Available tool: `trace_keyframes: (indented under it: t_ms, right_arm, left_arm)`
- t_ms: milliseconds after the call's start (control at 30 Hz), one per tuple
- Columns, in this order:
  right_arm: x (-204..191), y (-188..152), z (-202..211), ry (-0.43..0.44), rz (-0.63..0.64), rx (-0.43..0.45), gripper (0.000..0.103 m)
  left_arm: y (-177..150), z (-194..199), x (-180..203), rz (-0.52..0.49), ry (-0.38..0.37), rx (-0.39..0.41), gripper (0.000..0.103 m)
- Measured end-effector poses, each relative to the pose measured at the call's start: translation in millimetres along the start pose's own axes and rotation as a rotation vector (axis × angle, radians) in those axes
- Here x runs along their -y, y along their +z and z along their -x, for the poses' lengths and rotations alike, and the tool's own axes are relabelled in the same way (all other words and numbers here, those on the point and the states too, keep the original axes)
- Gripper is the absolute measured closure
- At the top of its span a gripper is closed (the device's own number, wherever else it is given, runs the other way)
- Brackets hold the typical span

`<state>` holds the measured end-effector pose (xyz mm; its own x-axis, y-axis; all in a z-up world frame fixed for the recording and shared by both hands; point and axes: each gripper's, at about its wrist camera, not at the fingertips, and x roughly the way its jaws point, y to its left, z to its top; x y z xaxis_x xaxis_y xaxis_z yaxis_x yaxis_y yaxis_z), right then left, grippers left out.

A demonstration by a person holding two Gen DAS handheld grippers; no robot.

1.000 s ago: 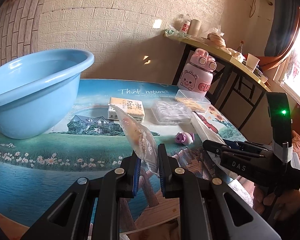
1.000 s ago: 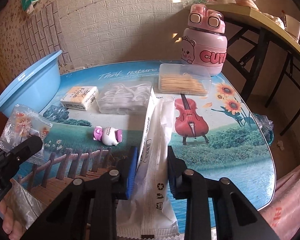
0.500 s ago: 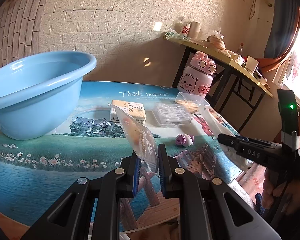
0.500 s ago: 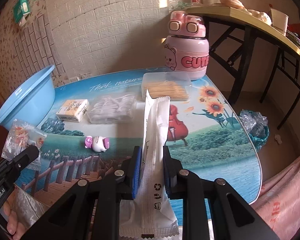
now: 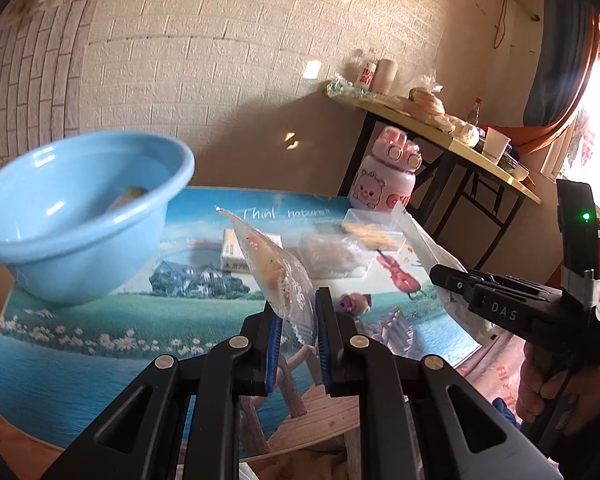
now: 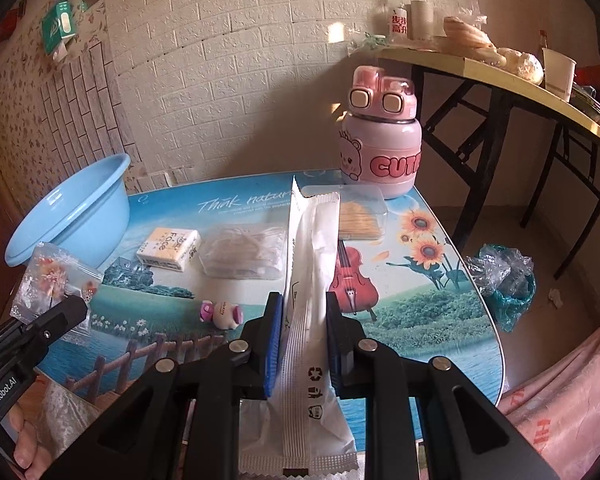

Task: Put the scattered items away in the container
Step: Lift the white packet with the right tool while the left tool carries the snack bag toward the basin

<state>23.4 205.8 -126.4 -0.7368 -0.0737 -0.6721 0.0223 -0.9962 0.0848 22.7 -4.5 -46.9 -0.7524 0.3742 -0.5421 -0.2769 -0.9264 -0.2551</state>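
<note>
My left gripper (image 5: pixel 296 316) is shut on a clear plastic bag with orange flowers (image 5: pixel 278 276) and holds it above the table's front edge; the bag also shows in the right wrist view (image 6: pixel 54 276). My right gripper (image 6: pixel 302 320) is shut on a long white wrapped packet (image 6: pixel 310 280), held upright above the table. The blue basin (image 5: pixel 72 216) stands at the table's left with something small lying inside it. On the table lie a tissue pack (image 6: pixel 168 244), a clear bag of white pieces (image 6: pixel 244 252), a clear box of sticks (image 6: pixel 360 216) and a small pink pig toy (image 6: pixel 222 314).
A pink bear bottle (image 6: pixel 380 140) stands at the table's (image 6: pixel 440 332) back right corner. A yellow side table (image 6: pixel 520 80) with food and cups is behind on the right. A crumpled plastic bag (image 6: pixel 504 280) lies on the floor to the right.
Both grippers have risen with their loads. The white packet has lifted off the table. The left gripper has moved higher, so the inside of the basin now shows.
</note>
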Motion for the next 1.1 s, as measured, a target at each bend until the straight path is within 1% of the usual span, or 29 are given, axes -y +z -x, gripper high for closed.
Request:
trace_keyframes:
  t_ms: [400,700,1100]
  right_arm:
    - [-18,16,24,0.06,0.026,0.05,0.083]
    - [-38,27,32,0.12,0.043,0.06,0.083]
    - [-76,35,34,0.203,0.109,0.06,0.083]
  left_arm:
    - [18,18,-8,0.014,0.037,0.027,0.088]
    - [31,30,-17,0.02,0.07,0.058,0.088]
    - [40,42,-45,0.062,0.108,0.087,0.088]
